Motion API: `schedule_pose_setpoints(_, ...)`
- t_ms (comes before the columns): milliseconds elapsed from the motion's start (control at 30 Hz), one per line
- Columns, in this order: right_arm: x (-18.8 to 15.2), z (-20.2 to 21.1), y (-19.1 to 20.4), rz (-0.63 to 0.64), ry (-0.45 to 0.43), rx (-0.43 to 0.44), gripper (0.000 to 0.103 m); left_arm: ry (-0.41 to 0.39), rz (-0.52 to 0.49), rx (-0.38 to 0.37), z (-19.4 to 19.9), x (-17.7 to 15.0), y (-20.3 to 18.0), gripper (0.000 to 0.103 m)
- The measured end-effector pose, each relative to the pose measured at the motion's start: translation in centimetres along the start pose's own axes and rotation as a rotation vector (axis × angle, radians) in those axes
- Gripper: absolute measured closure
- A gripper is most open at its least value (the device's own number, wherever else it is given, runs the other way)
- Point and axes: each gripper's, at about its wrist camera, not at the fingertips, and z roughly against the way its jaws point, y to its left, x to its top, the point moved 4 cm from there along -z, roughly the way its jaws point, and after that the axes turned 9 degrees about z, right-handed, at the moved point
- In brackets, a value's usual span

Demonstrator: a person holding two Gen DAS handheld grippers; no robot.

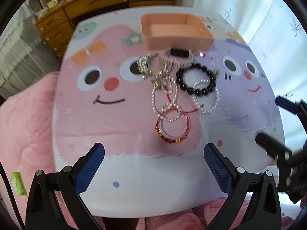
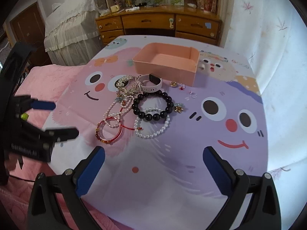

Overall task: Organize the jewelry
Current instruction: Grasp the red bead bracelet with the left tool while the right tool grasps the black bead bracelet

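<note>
A pile of jewelry lies mid-table: a red bangle (image 1: 173, 129) (image 2: 110, 131), a black bead bracelet (image 1: 197, 78) (image 2: 153, 105), a white pearl bracelet (image 1: 207, 96) (image 2: 151, 125), a long pearl strand (image 1: 165, 99), gold pieces (image 1: 148, 67) and a white watch (image 1: 178, 56) (image 2: 150, 82). An empty pink tray (image 1: 151, 38) (image 2: 165, 68) stands behind them. My left gripper (image 1: 153, 160) is open, just short of the red bangle. My right gripper (image 2: 154, 162) is open, short of the pearl bracelet. Small rings (image 2: 182, 86) and a flower brooch (image 2: 178, 107) lie to the right.
The table (image 2: 191, 182) has a cartoon-face cloth and sits over a pink quilt (image 1: 25, 126). A wooden dresser (image 2: 159, 25) stands behind. A green tube (image 1: 18, 184) lies on the quilt at left. Each gripper shows at the edge of the other's view.
</note>
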Motion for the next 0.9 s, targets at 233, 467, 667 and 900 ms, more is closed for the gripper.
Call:
schedule_pose_setpoints(233, 2.4, -5.0, -1.9, -0.125, 0.024, 0.001, 0.016, -0.015, -0.111, -0.051, -3.2, 0.1, -0.4, 0.001)
schedule_pose_setpoints(467, 3.7, -8.7, -3.8, -0.313, 0.014, 0.042, 0.033, -0.055, -0.139, -0.056, -4.5, -0.4, -2.2, 0.005)
schedule_pose_setpoints(667, 3.2, -11.3, -4.9, -0.413, 0.059, 0.079, 0.058, -0.028, -0.021, 0.004, -5.8, 0.1, -1.5, 0.007)
schedule_pose_setpoints(900, 3.4, -12.1, -5.2, -0.420, 0.106, 0.114, 0.083, 0.017, 0.116, 0.062, -7.6, 0.2, -0.3, 0.035)
